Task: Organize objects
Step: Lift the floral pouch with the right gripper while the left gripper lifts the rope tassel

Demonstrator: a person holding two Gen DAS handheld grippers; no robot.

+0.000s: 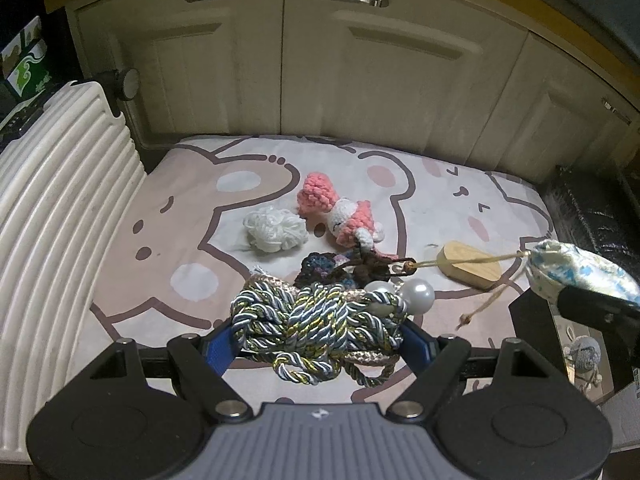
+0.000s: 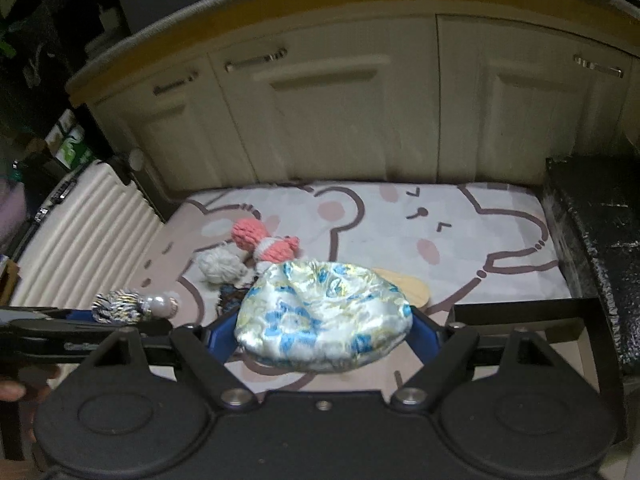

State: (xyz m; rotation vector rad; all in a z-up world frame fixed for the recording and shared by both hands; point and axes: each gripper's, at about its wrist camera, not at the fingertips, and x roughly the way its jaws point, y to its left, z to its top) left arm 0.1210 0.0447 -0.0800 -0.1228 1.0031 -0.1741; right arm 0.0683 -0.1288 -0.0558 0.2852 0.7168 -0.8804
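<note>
My left gripper (image 1: 320, 336) is shut on a bundle of twisted blue, silver and gold cord (image 1: 316, 312) with big pearls (image 1: 416, 296), held above the mat. My right gripper (image 2: 324, 328) is shut on a white satin pouch with blue flowers (image 2: 320, 308). The pouch's drawstring (image 1: 468, 261) trails to the left. On the bear-print mat (image 1: 192, 208) lie a pink crocheted doll (image 1: 340, 212), a white yarn ball (image 1: 276, 228), a dark crochet piece (image 1: 320, 272) and a wooden block (image 1: 468, 266). The left gripper and its cord (image 2: 120, 306) also show in the right wrist view.
A white ribbed suitcase (image 1: 60, 208) borders the mat on the left. Cream cabinet doors (image 1: 320, 80) stand behind it. A black box (image 2: 592, 248) lines the right side. A cardboard box holding a grey crocheted toy (image 1: 584, 354) sits at the lower right.
</note>
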